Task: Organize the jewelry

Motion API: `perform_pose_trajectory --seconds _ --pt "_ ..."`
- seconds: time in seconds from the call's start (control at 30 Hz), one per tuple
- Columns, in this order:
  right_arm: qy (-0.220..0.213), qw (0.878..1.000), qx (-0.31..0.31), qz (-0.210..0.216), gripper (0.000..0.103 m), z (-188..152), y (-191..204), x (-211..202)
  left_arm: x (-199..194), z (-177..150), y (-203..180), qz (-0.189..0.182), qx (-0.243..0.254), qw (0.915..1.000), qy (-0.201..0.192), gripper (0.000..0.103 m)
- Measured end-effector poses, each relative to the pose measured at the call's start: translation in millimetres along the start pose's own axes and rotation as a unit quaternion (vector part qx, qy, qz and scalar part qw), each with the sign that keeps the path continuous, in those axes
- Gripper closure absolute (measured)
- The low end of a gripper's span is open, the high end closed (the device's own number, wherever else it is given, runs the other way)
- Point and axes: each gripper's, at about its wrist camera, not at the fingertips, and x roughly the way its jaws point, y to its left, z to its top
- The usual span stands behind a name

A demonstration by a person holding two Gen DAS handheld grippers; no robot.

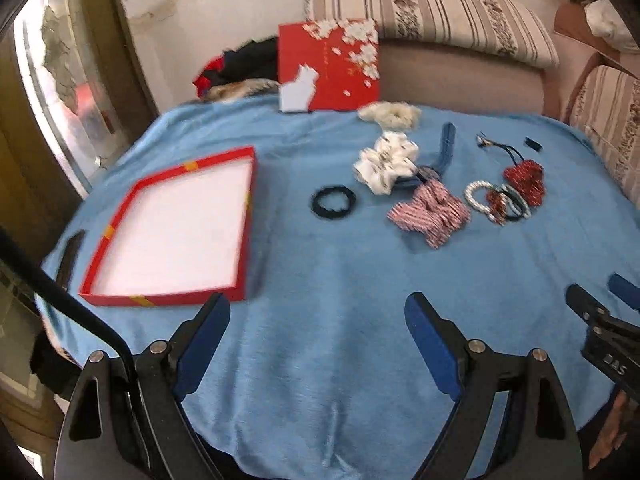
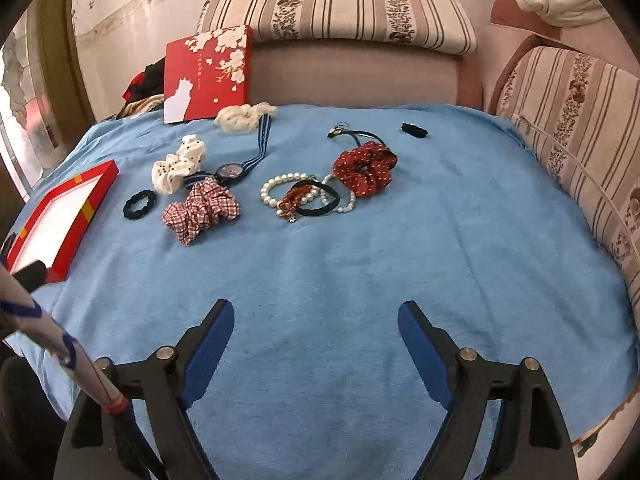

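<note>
Lot: jewelry and hair pieces, loose on blue cloth (image 2: 320, 264) over worktop, clustered toward far edge.
- Pearl bracelets (image 2: 280, 192): hard beads, slippery, likely elastic; pinch across strand.
- Red dotted scrunchie (image 2: 364, 170), checked scrunchie (image 2: 202, 210): soft, light; grab bunched fabric.
- Watch (image 2: 231, 171): rigid face; lift by strap.
- Red tray (image 1: 176, 228), near left edge (empty).
- Left hand-held gripper (image 1: 318, 320), right hand-held gripper (image 2: 316, 322): both spread wide, nothing held.
- Lid (image 2: 208, 72) lettering illegible; "DAS" on right tool.

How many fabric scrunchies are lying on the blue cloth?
4: a cream one by the red lid, a white dotted one near the watch, a red checked one below it, a red dotted one farthest right.
</note>
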Motion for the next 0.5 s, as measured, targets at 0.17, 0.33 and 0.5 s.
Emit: perform_pose_trajectory --seconds 0.17,0.33,0.5 --pt "-0.001 1.000 -0.005 -0.004 0.018 4 -1 4 14 -1 -9 -0.028 -0.005 0.9989 0.038 0.015" --pt "0.003 1.000 0.004 -0.017 0.018 9 -11 13 27 4 -20 -0.034 0.006 0.9982 0.049 0.015" --pt "0.013 0.999 0.021 -0.019 0.018 11 -27 24 41 10 -27 -0.041 0.013 0.9974 0.059 0.015"
